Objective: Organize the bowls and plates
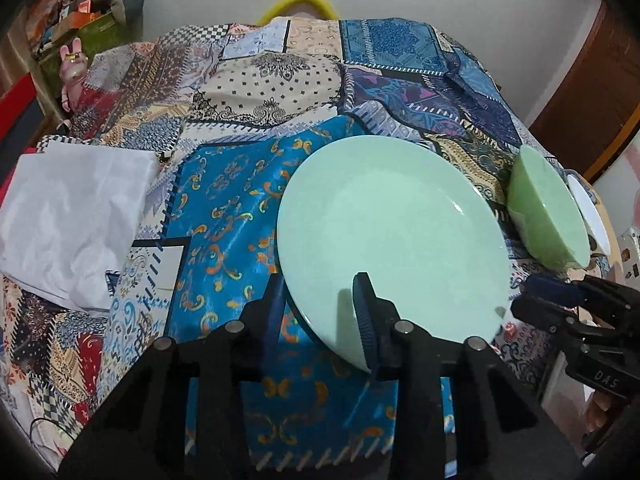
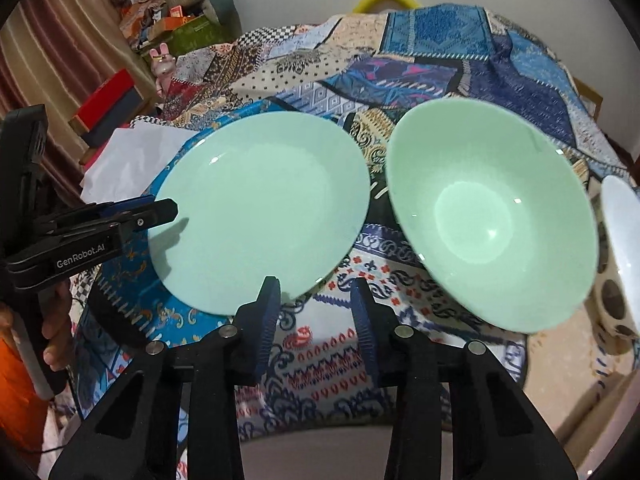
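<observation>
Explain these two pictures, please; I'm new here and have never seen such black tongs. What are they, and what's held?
There is no robot here: a person holds a black two-finger gripper in each hand, and a wide-angle camera on each looks along its fingers. One picture is from the left gripper, the other from the right gripper; each also shows the other gripper at its edge. On the patterned cloth are a green plate, a green bowl, a white sheet and, far right, part of a white dish. The left gripper's fingers straddle the plate's rim; whether they pinch it I cannot tell. The right gripper is open and holds nothing.
</observation>
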Demonstrator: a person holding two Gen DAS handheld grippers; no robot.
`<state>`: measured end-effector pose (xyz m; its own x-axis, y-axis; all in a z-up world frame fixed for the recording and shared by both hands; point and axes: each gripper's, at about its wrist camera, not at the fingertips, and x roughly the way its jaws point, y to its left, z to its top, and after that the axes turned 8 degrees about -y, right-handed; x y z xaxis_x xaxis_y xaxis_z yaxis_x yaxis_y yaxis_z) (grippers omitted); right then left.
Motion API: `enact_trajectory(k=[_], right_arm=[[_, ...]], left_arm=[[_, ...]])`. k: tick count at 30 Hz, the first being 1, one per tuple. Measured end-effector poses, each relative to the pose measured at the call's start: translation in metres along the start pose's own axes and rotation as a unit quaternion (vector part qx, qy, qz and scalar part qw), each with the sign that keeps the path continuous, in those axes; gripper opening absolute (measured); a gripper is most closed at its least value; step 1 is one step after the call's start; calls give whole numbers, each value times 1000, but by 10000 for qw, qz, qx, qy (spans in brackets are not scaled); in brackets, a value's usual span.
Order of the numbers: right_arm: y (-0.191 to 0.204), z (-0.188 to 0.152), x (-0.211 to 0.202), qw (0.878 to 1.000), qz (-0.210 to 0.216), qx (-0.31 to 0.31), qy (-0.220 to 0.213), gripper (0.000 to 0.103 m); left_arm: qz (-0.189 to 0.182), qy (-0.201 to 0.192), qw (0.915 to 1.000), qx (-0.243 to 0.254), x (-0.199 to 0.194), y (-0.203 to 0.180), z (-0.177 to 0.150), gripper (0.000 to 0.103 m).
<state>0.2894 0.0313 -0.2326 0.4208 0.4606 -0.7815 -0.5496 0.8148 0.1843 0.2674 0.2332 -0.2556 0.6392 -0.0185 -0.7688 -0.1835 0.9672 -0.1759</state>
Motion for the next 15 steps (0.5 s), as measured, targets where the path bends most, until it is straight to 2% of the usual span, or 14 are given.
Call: enact_trajectory(k=[8,15], right_arm=[[0,5,15,9998,-46,186,7,32],[0,5,14,9998,48,149,80,32]], left_arm=[[-73,29,10000,-53,16,4,8,33],[-103,51,9999,81,5,4,-1,33]])
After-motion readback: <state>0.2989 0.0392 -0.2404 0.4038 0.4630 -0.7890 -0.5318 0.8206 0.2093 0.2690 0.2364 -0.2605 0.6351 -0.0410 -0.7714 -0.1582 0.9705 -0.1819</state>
